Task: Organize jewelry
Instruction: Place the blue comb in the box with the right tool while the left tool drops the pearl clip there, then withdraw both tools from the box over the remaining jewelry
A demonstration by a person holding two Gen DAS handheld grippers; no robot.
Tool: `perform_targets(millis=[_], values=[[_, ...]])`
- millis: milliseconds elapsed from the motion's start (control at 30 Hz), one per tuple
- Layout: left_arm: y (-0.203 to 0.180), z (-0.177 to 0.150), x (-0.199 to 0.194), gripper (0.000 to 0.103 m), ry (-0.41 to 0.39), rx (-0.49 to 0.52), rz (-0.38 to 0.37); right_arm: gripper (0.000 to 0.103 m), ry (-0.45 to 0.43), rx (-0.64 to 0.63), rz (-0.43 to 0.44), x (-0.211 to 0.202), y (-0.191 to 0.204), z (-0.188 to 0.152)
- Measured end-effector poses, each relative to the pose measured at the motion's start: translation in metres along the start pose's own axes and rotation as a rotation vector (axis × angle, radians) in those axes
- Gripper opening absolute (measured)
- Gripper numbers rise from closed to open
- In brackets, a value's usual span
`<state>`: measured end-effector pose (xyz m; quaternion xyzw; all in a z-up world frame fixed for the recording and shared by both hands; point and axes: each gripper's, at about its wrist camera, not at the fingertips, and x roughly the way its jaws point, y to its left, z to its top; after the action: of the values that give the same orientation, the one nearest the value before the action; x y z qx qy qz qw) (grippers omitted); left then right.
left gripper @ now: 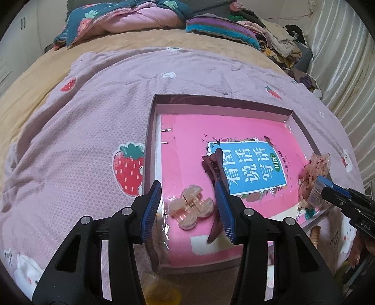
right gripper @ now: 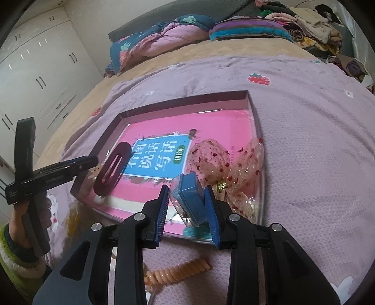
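Note:
A shallow box tray (left gripper: 150, 131) (right gripper: 254, 117) lies on the bed with a pink book inside. My left gripper (left gripper: 187, 185) hovers over its near corner, jaws apart. A maroon oval hair clip (left gripper: 216, 164) (right gripper: 114, 169) stands on edge against the inner face of its right finger; the left finger touches nothing. A peach butterfly-shaped clip (left gripper: 191, 208) lies on the book between the fingers. My right gripper (right gripper: 186, 188) (left gripper: 328, 187) is shut on a small clear box with a blue insert (right gripper: 189, 199) (left gripper: 316, 190), beside a pink sequined bow (right gripper: 211, 159) (left gripper: 314, 171).
A peach coil hair tie (right gripper: 180, 269) lies on the purple strawberry blanket (left gripper: 82, 131) just outside the tray's near edge. Something yellow (left gripper: 161, 291) sits under the left gripper. Folded quilts and piled clothes (right gripper: 304, 21) line the far side; a white wardrobe (right gripper: 42, 70) stands left.

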<state>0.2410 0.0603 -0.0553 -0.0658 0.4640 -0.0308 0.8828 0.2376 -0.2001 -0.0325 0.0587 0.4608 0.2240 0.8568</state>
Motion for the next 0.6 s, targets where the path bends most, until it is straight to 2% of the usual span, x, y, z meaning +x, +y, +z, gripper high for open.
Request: perform_targets(millis=[67,300,400,500,600], values=[[0.001,-0.001,-0.005,0.045,-0.008,-0.006,-0.005,0.03,-0.003,0.004,-0.016,-0.002,-0.002,-0.002],[0.003,-0.003,-0.029,0.053,-0.04,-0.024,0.001,0.047,-0.027,0.032,-0.04,-0.018,-0.01,-0.006],[0.002,-0.003,-0.041,0.059,-0.06,-0.027,0.005,0.06,-0.051,0.028,-0.05,-0.03,-0.009,-0.006],[0.003,-0.004,-0.056,0.068,-0.083,-0.037,0.006,0.071,-0.078,0.021,-0.051,-0.042,-0.006,-0.007],[0.003,-0.003,-0.07,0.082,-0.105,-0.053,0.005,0.078,-0.107,0.015,-0.052,-0.056,-0.003,-0.006]])
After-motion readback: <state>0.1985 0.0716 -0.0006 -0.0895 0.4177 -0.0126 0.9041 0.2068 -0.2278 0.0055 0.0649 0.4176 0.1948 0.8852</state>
